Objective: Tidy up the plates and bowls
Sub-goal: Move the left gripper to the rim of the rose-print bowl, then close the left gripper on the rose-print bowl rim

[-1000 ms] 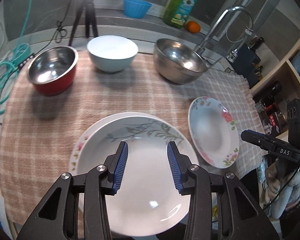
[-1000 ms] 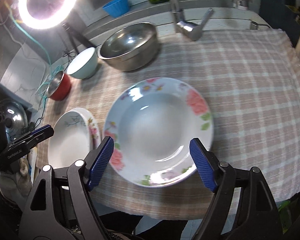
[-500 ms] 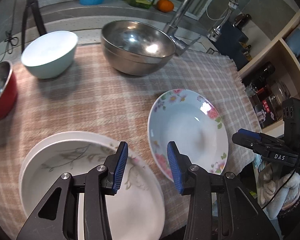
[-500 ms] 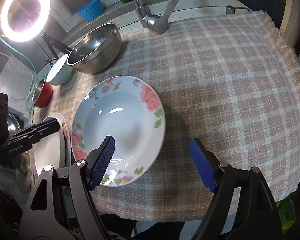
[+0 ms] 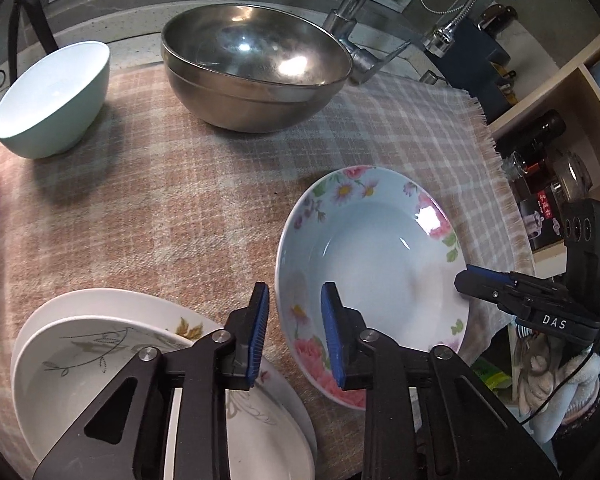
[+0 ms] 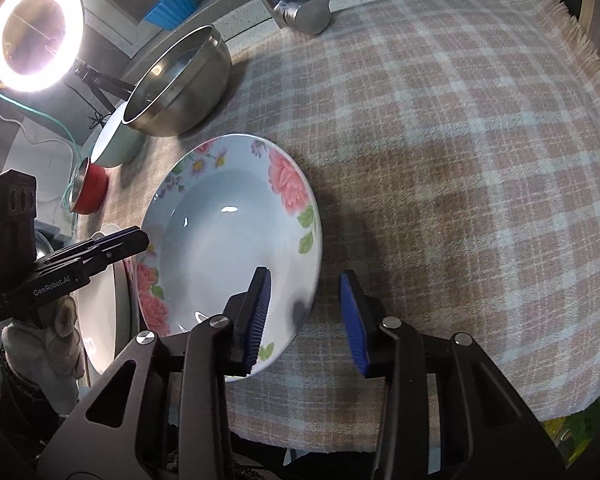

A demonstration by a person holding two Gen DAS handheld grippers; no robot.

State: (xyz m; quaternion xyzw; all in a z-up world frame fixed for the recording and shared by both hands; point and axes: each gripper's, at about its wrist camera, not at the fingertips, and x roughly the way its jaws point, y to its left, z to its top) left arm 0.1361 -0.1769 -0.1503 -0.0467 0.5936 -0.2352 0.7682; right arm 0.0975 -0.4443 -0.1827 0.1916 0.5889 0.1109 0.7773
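Both sets of jaws have just been closing, left gripper (image 5: 294,330) and right gripper (image 6: 306,316) each straddling opposite rims of the flowered plate (image 5: 374,276) unpinched, part-spread; two-handed lift toward the white stack (image 5: 100,364) looks imminent.

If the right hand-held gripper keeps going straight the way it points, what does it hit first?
Probably the floral plate's near rim: the right hand-held gripper straddles it, its jaws having just been closing, one finger over the plate, one over the cloth. Depth is unclear.
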